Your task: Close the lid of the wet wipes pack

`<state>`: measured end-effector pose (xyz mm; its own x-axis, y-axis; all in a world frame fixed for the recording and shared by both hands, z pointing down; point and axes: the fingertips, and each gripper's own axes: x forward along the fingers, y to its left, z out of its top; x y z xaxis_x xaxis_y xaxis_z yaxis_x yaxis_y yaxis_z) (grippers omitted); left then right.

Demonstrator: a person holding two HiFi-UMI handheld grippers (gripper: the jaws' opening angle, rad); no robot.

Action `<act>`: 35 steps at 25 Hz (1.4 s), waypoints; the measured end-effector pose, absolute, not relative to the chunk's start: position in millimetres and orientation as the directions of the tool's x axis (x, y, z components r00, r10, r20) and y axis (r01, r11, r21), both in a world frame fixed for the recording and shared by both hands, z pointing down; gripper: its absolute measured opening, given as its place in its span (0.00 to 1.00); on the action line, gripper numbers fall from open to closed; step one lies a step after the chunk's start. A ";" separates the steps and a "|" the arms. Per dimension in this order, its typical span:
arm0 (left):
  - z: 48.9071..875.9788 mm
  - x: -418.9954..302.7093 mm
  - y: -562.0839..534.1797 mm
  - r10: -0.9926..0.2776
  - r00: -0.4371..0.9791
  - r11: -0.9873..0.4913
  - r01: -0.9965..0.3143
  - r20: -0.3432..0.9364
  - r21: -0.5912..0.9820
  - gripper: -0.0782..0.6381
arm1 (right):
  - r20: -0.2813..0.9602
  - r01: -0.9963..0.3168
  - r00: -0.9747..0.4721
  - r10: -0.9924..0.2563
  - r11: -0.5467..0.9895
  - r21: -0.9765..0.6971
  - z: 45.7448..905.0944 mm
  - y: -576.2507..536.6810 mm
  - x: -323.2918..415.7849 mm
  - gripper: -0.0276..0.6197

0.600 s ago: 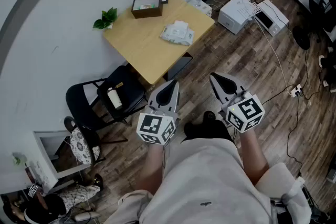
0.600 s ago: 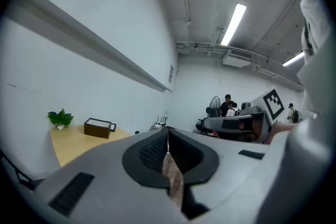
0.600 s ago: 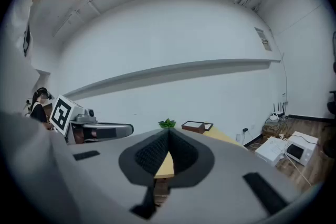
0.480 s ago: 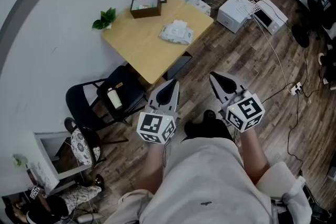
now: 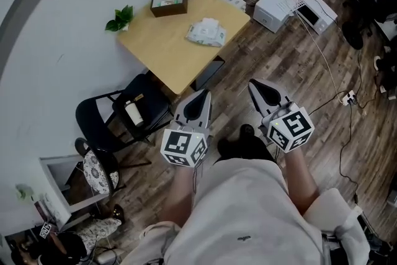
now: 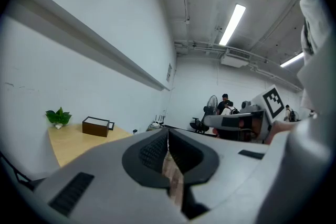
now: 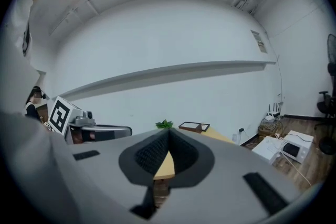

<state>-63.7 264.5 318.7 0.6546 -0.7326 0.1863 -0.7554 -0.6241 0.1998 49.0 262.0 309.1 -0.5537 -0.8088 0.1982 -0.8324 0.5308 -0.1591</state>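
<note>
Jaws of both the left gripper (image 5: 197, 107) and right gripper (image 5: 265, 95) are clenched, empty, mid-frame; the wet wipes pack (image 5: 205, 32) lies on the table (image 5: 161, 53), upper centre.

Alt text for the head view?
A person holds the left gripper and right gripper, both shut and empty, over a wood floor, short of a wooden table. A wet wipes pack, brown box and plant sit on it.

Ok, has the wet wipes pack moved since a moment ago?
No. The wet wipes pack keeps its spot on the table, same offset from the brown box; only the head camera shifted.
</note>
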 end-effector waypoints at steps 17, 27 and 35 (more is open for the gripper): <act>337.1 -63.4 250.4 -0.730 0.650 -0.613 -0.760 0.213 0.218 0.12 | 0.229 -0.843 -0.537 -0.812 0.508 -0.178 327.8 251.9 59.3 0.04; 332.3 -52.5 195.3 -0.754 0.618 -0.590 -0.786 0.221 0.186 0.13 | 0.223 -0.814 -0.581 -0.783 0.554 -0.176 325.2 187.2 66.3 0.06; 328.8 -36.3 154.5 -0.770 0.594 -0.571 -0.804 0.232 0.166 0.18 | 0.207 -0.775 -0.631 -0.747 0.604 -0.183 320.7 138.6 73.6 0.16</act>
